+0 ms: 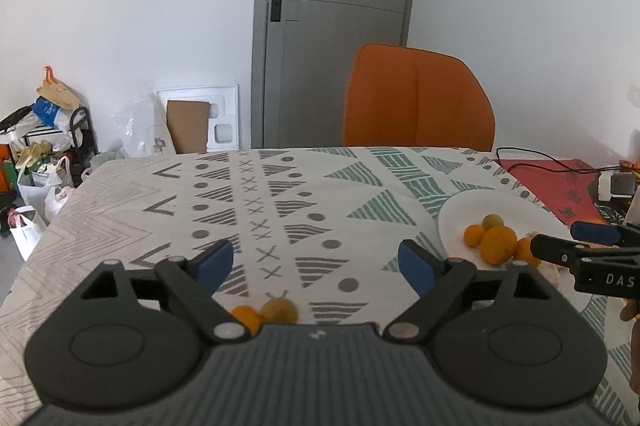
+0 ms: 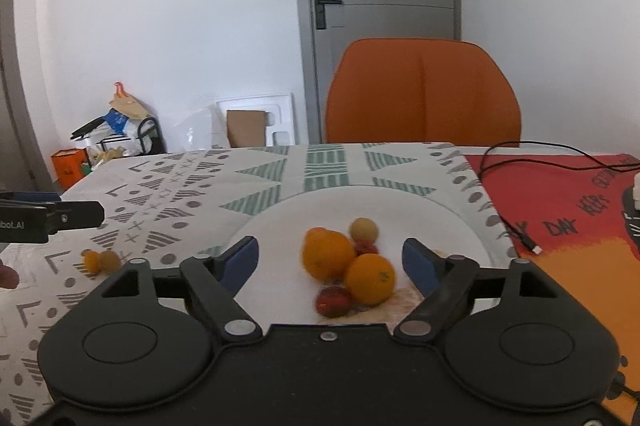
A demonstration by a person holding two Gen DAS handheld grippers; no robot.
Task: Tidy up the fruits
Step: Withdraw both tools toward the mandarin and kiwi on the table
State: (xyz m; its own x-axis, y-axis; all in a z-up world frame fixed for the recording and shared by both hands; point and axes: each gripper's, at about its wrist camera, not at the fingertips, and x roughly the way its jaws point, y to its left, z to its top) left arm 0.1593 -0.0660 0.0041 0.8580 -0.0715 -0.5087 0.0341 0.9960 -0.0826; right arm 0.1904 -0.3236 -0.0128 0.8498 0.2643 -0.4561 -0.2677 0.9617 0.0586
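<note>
The table wore a white cloth with grey and green triangle patterns (image 1: 280, 194), with an orange padded chair (image 2: 424, 94) and a grey door (image 1: 336, 26) behind it. Only the right wrist view caught the small red fruits (image 2: 333, 301) among the oranges (image 2: 328, 254) on the round white plate (image 2: 440, 222). The right gripper (image 2: 330, 262) hung spread wide over that pile. The left gripper (image 1: 316, 264) was spread too, above two small orange fruits (image 1: 264, 312) loose on open cloth.

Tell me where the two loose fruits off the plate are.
The two loose fruits lie side by side on the patterned tablecloth, left of the white plate, just under the open left gripper in the left wrist view.
</note>
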